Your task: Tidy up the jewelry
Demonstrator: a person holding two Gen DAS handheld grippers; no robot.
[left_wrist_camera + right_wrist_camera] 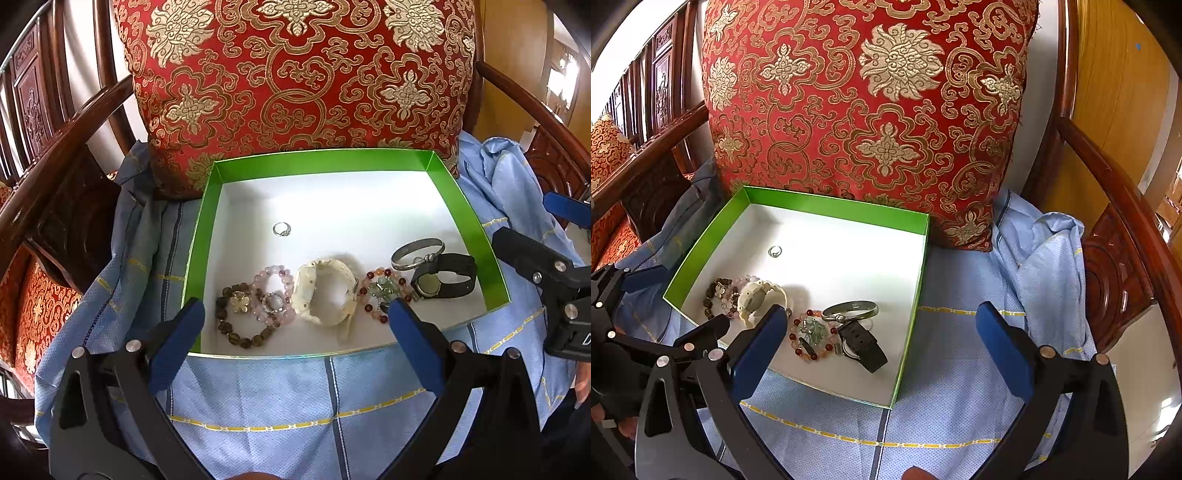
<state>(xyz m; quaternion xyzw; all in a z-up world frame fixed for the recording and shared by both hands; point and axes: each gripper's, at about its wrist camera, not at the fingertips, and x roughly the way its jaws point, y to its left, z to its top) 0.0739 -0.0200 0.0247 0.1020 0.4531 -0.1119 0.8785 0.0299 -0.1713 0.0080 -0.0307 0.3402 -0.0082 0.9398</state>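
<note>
- Both tools hang back over the blue cloth (953, 369), probably so the box contents stay in plain sight: left gripper (295, 314) spread wide and empty, right gripper (882, 325) the same.
- Jewelry sits inside the green box (465, 206), mostly bunched along the near wall.
- Lone silver ring (282, 229) lies apart mid-floor (tiny, fiddly to pinch, I'd guess).
- White watch (328, 295) sits between bead bracelets; black watch (443, 280) touches the silver bangle (417, 254).

A wooden chair (1108, 177), its seat probably fully covered by a blue cloth (953, 369), carries a green-walled box (834, 210) and a red cushion (864, 110).
</note>
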